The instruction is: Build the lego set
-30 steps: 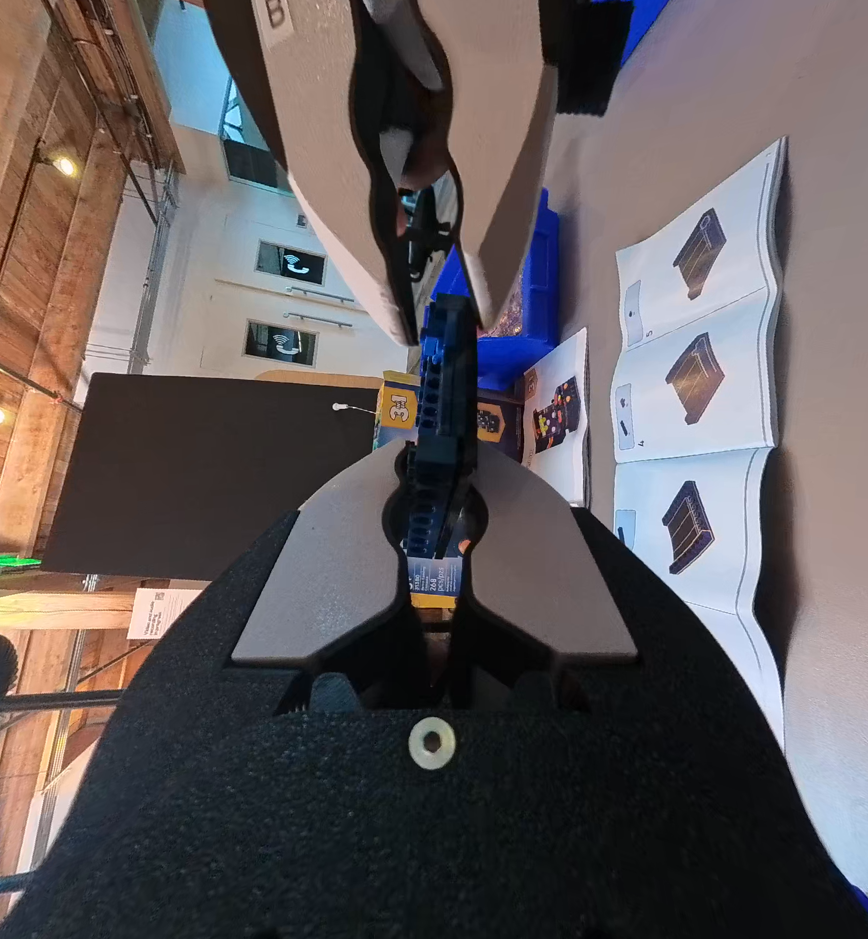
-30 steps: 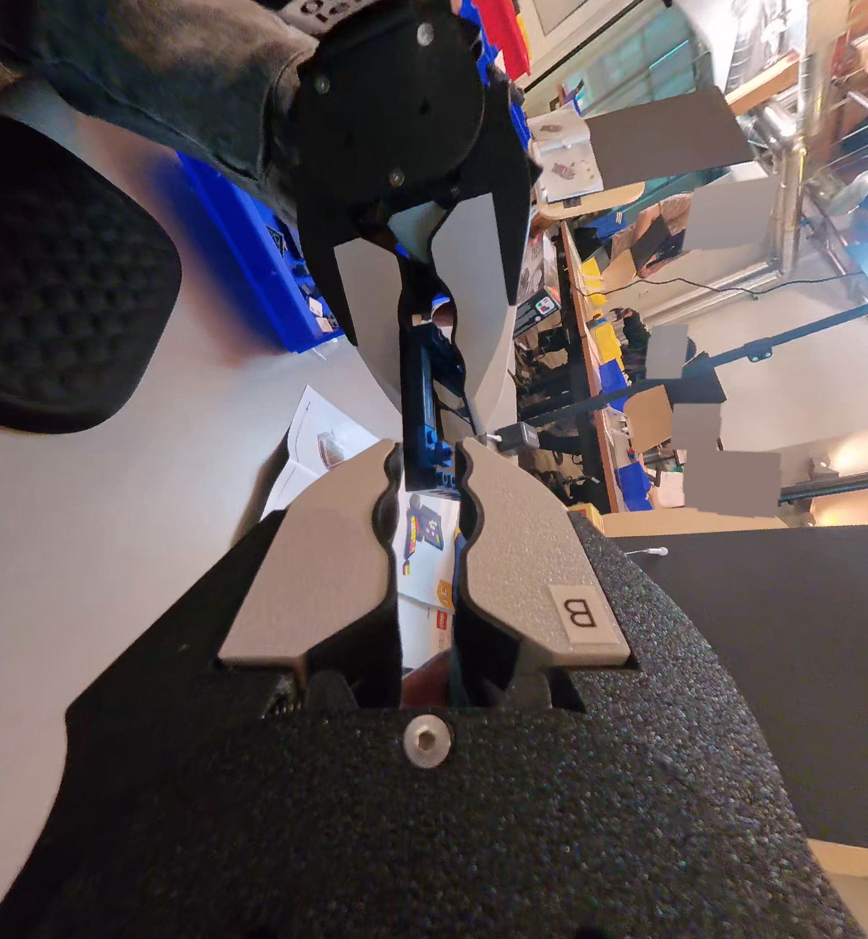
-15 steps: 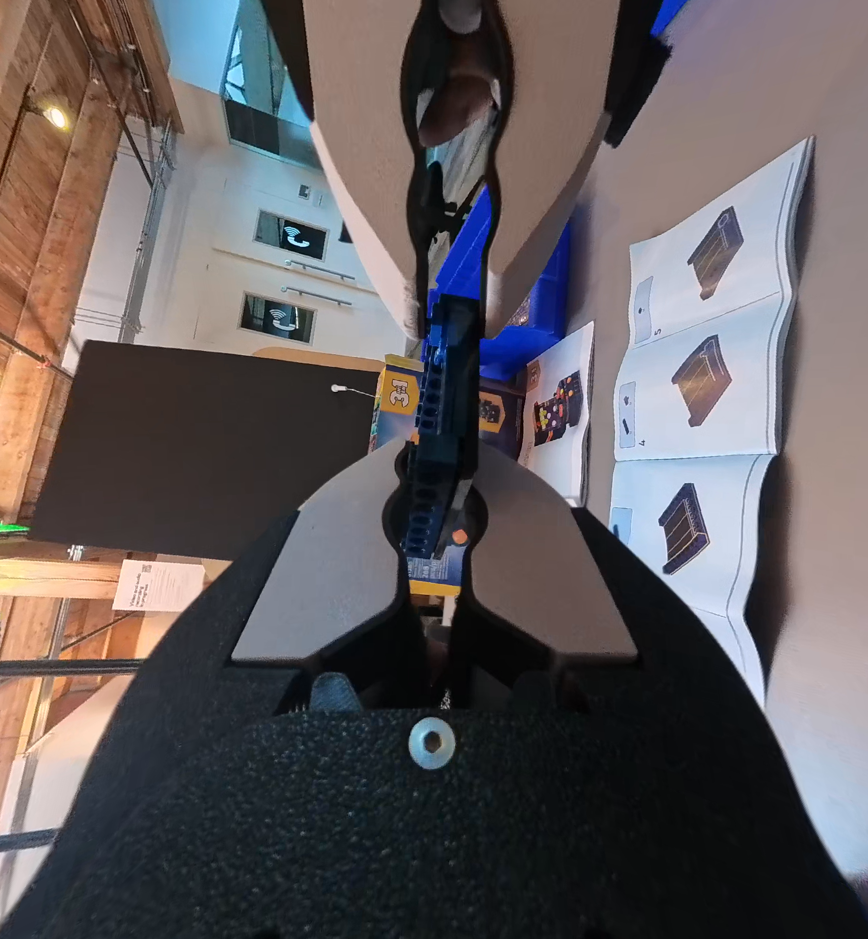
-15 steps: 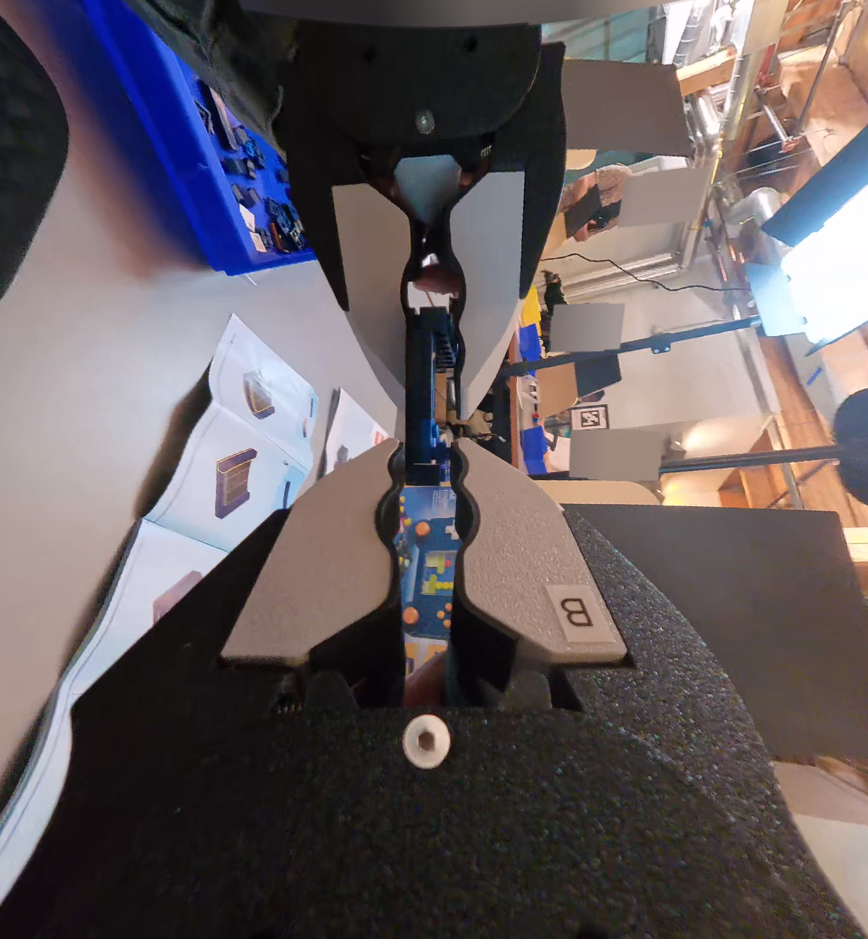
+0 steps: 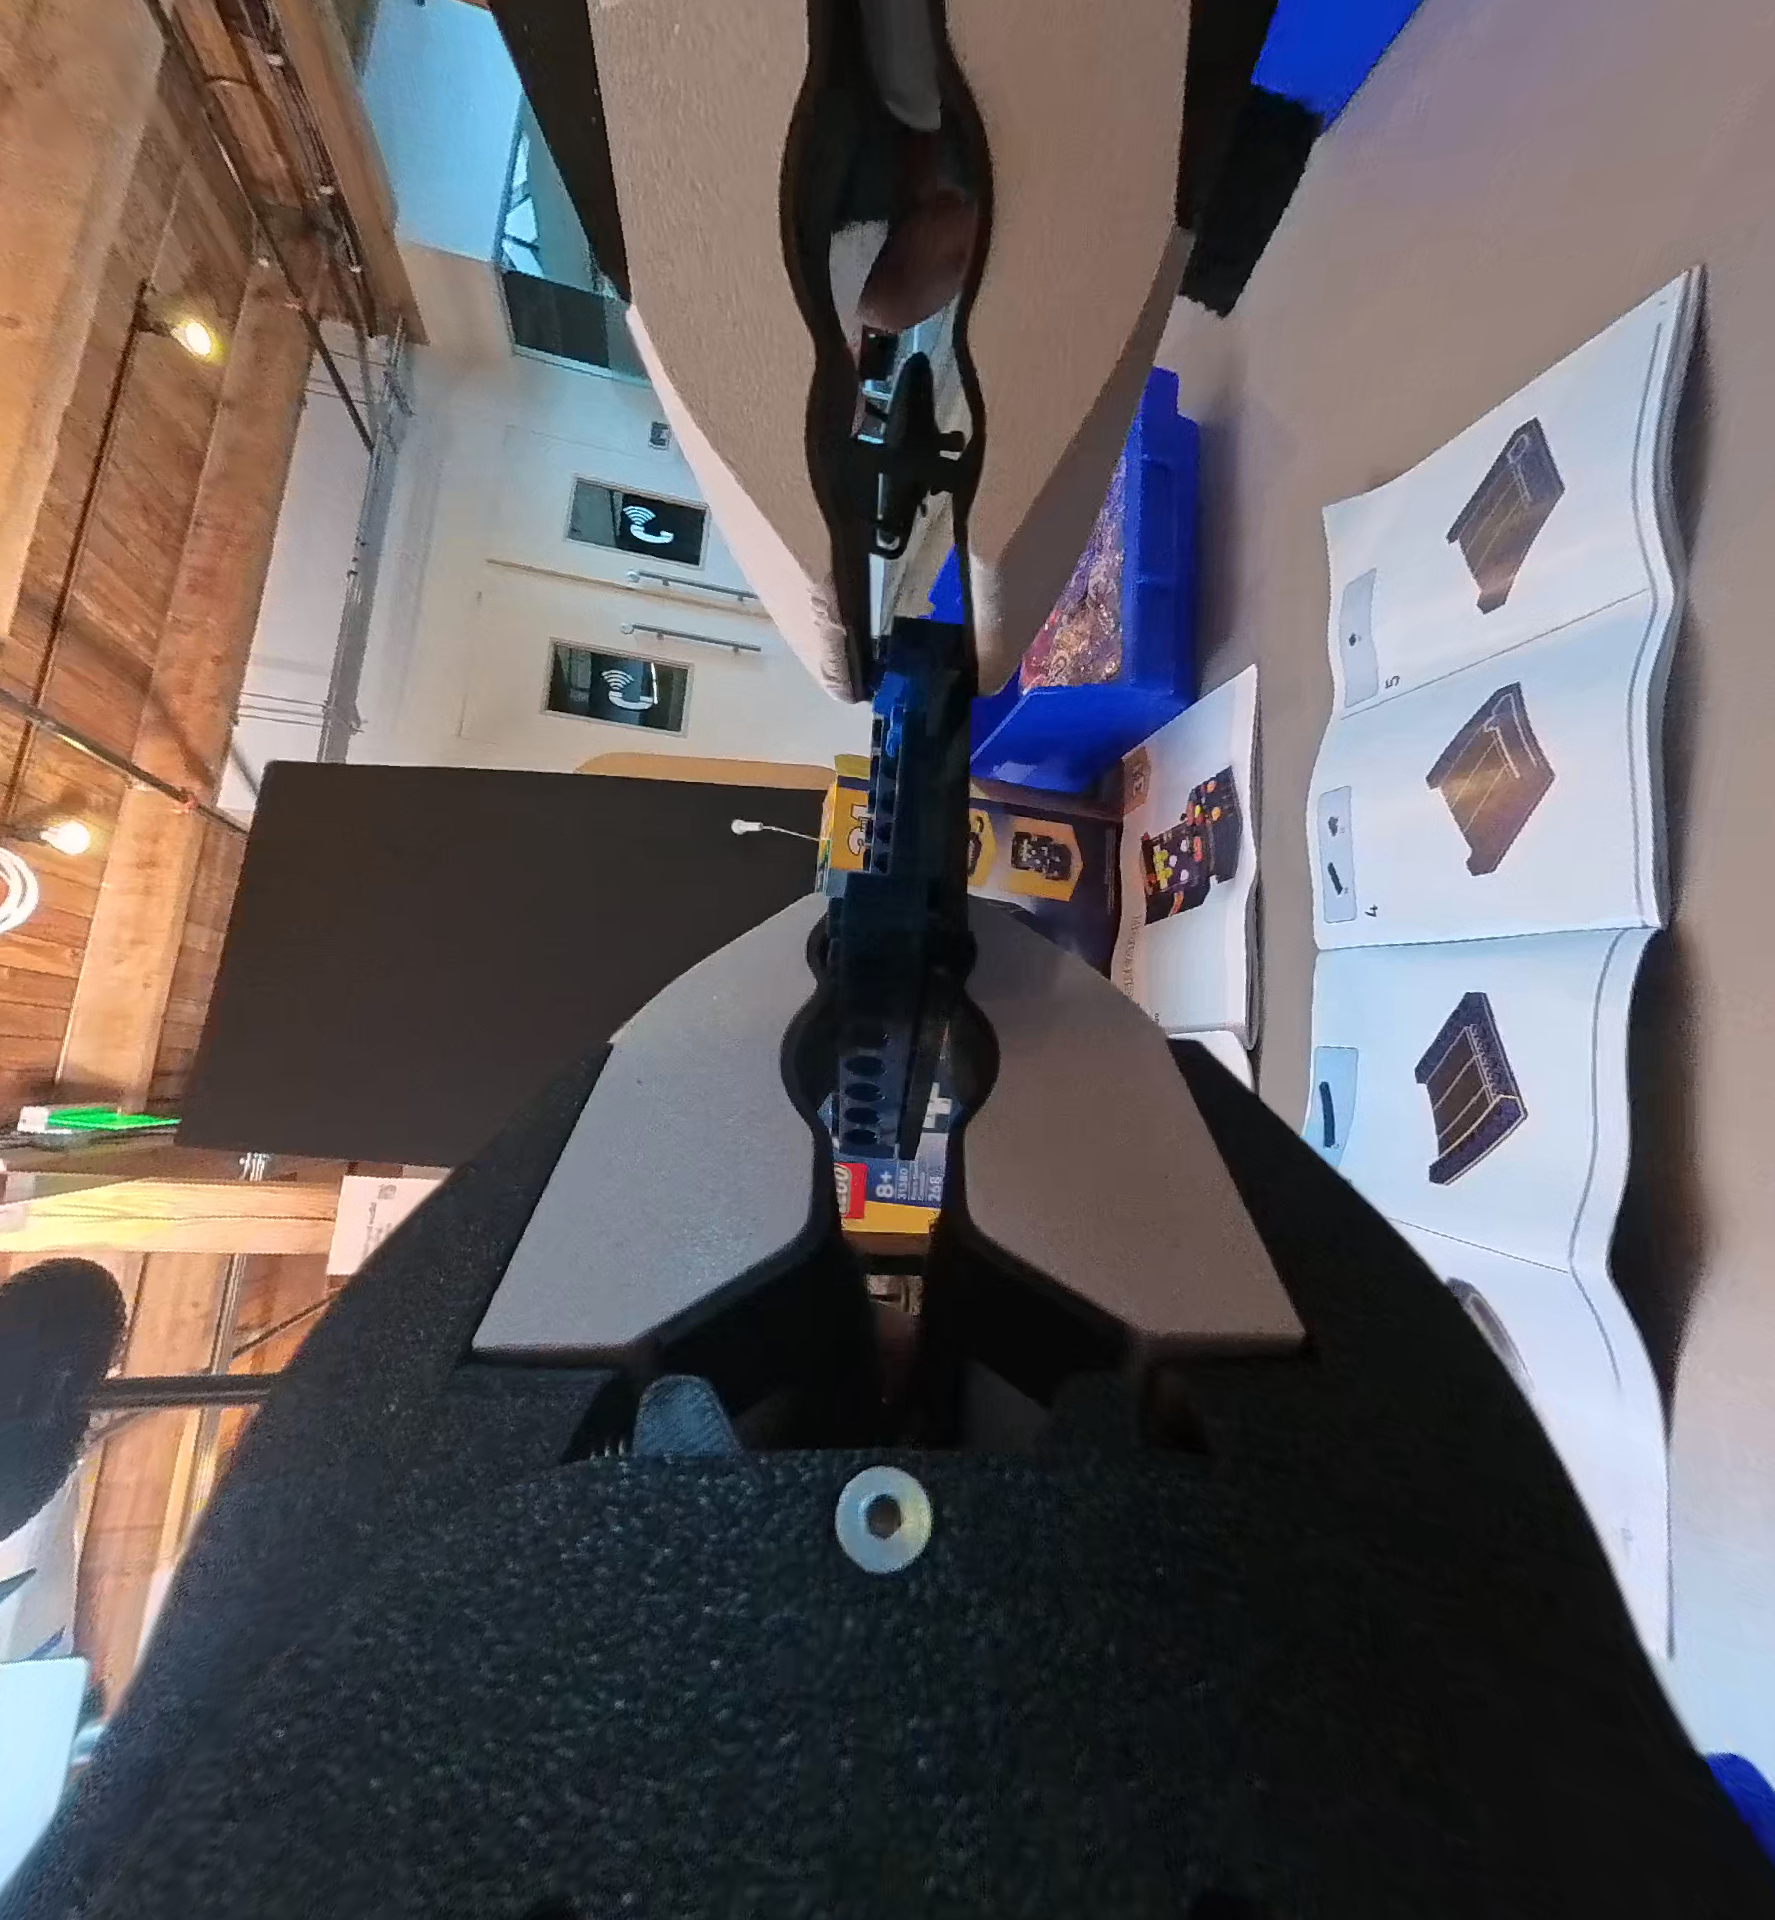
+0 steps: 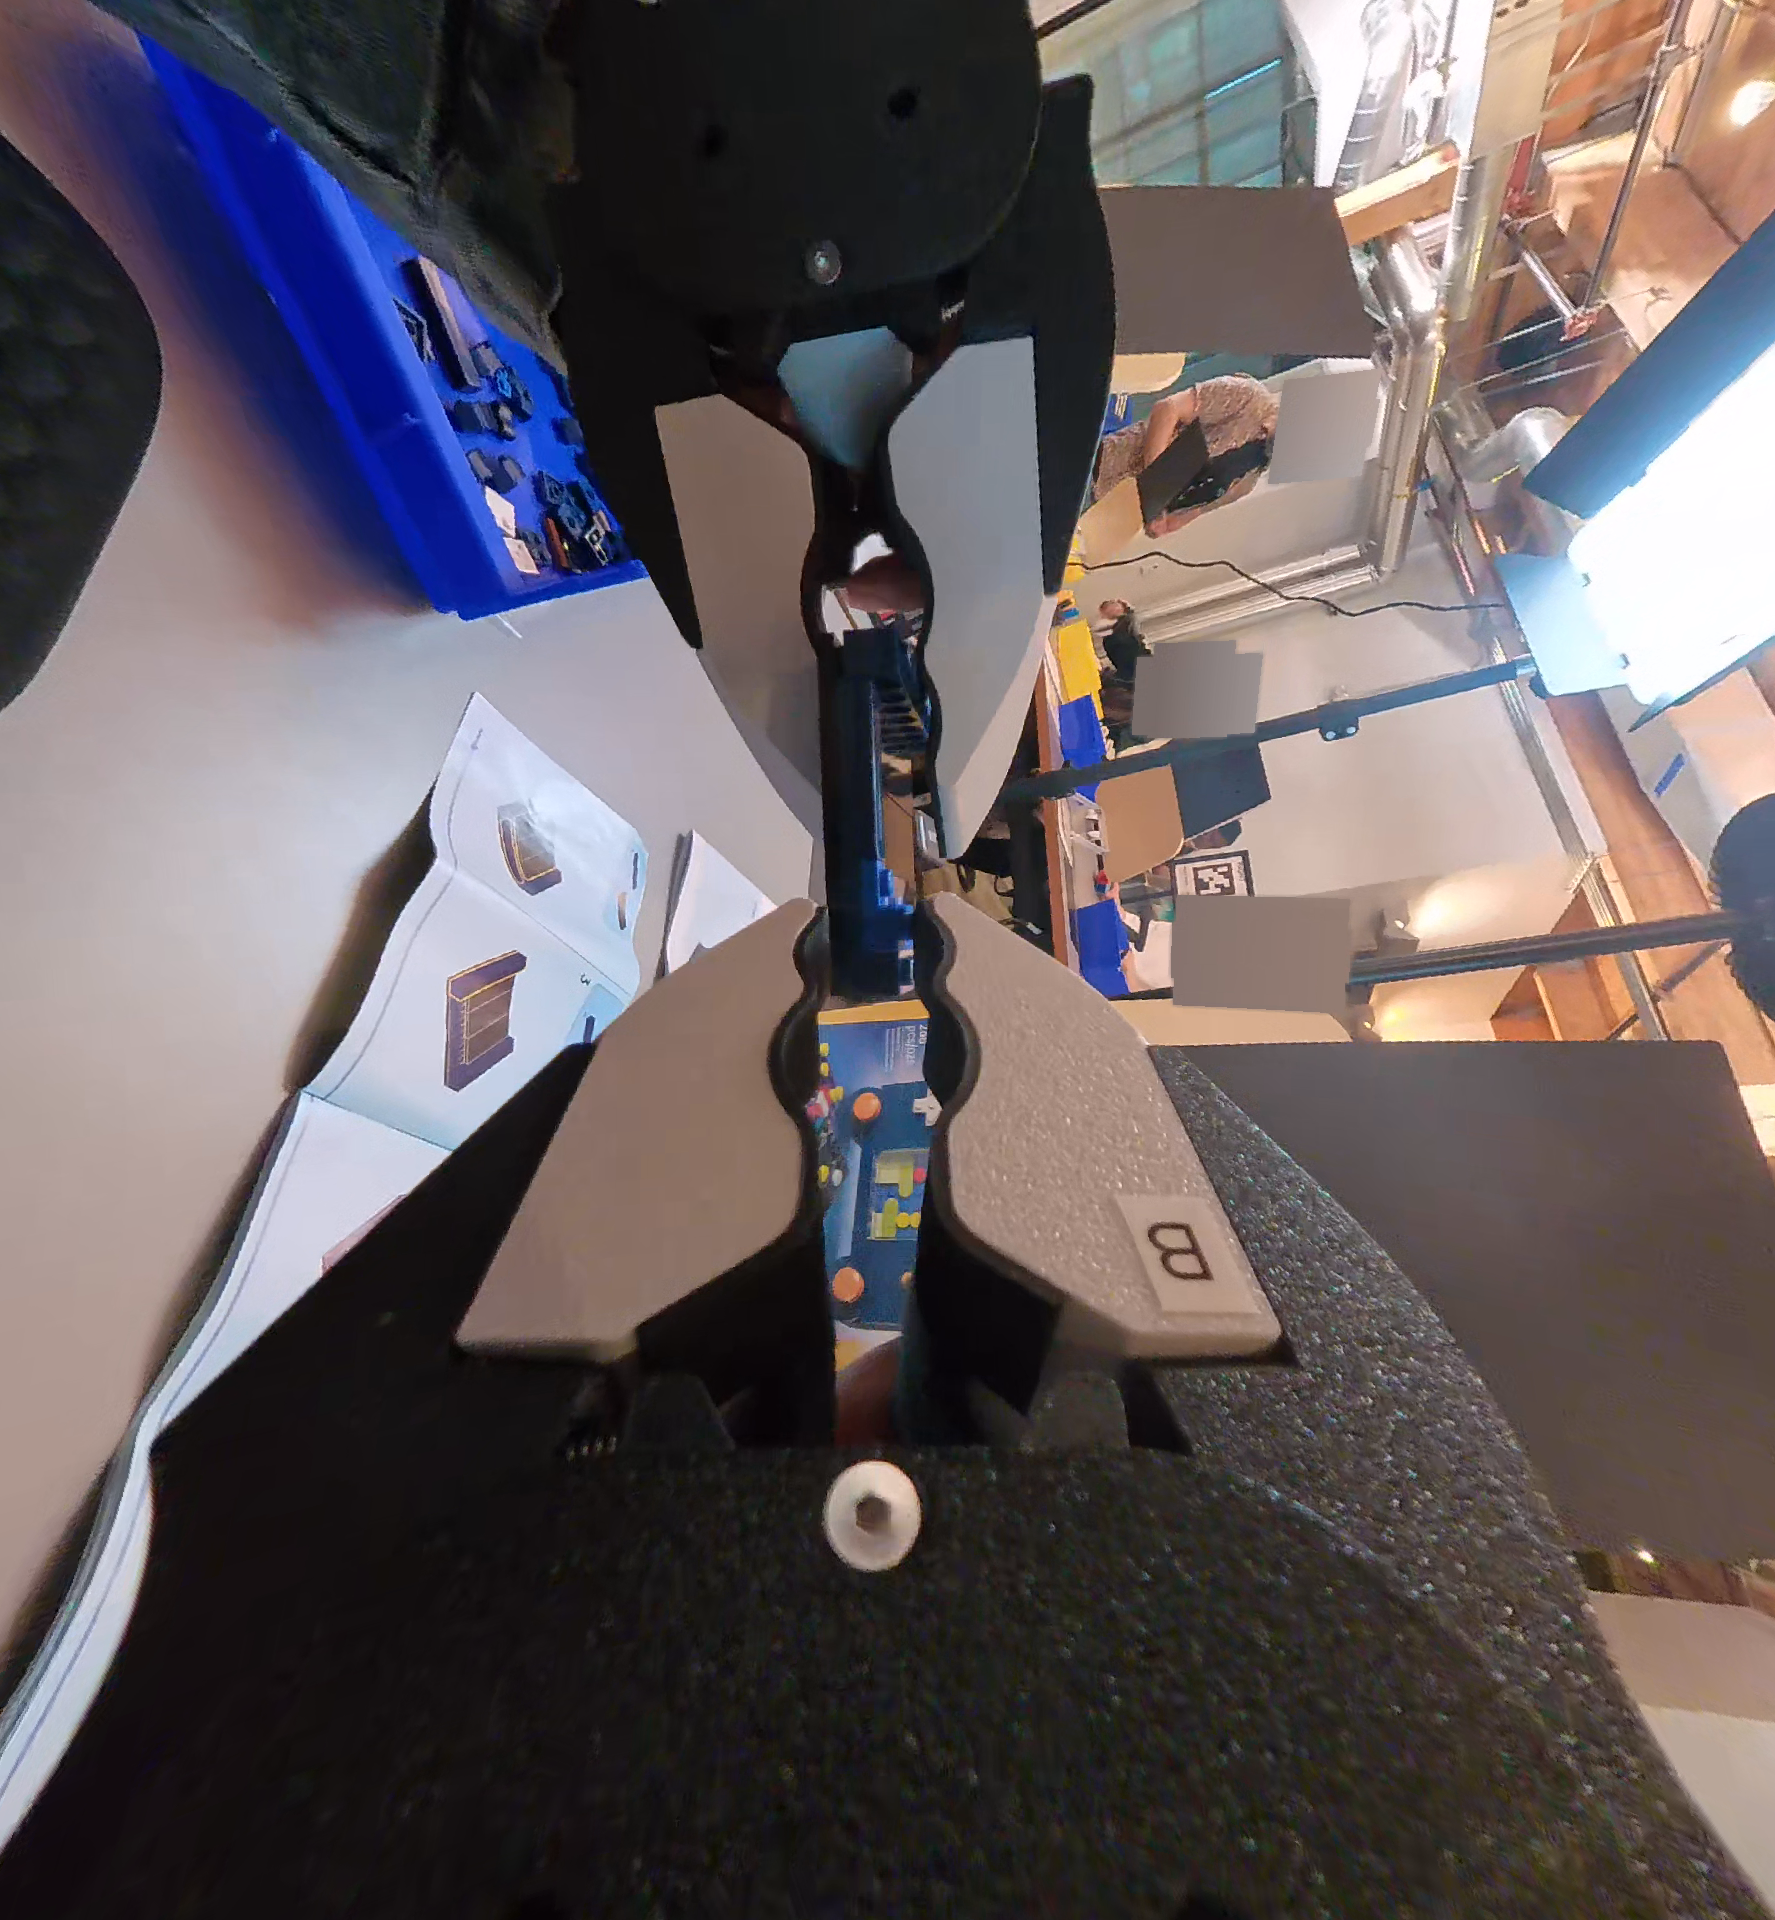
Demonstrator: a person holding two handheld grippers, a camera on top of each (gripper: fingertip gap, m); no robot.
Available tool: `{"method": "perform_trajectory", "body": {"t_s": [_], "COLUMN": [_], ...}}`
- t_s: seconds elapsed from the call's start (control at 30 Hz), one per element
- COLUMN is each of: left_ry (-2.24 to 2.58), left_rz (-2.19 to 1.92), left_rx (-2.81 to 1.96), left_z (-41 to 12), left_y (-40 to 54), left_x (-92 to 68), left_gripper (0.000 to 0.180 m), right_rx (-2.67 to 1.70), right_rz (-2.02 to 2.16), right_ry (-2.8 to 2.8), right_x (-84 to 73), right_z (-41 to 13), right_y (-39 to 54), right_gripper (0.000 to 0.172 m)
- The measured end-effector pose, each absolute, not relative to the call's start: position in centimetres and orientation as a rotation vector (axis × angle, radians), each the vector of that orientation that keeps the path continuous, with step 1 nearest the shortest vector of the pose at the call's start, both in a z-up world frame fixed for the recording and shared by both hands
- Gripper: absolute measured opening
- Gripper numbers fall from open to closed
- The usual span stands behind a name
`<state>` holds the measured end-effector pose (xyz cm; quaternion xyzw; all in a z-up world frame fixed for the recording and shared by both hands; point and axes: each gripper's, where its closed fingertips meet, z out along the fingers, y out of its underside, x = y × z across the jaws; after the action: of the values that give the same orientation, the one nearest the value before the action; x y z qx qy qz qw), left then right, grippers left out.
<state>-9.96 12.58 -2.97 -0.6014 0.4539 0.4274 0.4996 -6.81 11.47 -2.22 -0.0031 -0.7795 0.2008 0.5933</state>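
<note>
Right gripper [image 6: 870, 935] and left gripper [image 6: 878, 821] both clamping blue-black brick assembly [image 6: 862, 831], open booklet [image 6: 509, 935] beside

Wood-plank wall [image 5: 62, 582], ceiling lamps [image 5: 195, 336], grey table [image 5: 1485, 312], black panel [image 5: 509, 956].

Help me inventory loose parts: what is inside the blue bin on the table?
The blue bin holds small dark and blue building pieces. The left gripper covers its far end, hiding anything there.

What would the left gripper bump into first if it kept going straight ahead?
Most likely the right gripper, which faces it head-on. The two hold opposite ends of the same dark blue brick assembly, so nothing else sits between them. Depth is hard to judge.
</note>
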Motion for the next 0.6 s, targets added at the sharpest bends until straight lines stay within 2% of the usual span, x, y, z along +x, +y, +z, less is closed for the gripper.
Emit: {"method": "perform_trajectory", "body": {"t_s": [0.2, 0.47, 0.53, 0.6], "left_ry": [1.133, 1.064, 0.990, 0.897], "left_rz": [1.125, 1.026, 0.882, 0.600], "left_rx": [-1.402, -1.490, -1.529, -1.547], "left_z": [-2.3, -3.6, -4.2, -5.1], "left_y": [12.6, 13.0, 13.1, 13.0], "left_x": [-9.7, -10.4, -10.6, -10.0], "left_gripper": [0.017, 0.016, 0.016, 0.016], "right_rx": [-0.011, -0.022, -0.066, -0.131], "right_rz": [0.511, 0.456, 0.513, 0.603], "right_ry": [-1.813, -1.815, -1.791, -1.782], "right_x": [-6.6, -7.2, -7.4, -7.3], "right_z": [-2.2, -2.9, -2.8, -2.8], "right_y": [11.4, 12.0, 12.0, 12.0], "right_gripper": [0.014, 0.015, 0.015, 0.040]}}
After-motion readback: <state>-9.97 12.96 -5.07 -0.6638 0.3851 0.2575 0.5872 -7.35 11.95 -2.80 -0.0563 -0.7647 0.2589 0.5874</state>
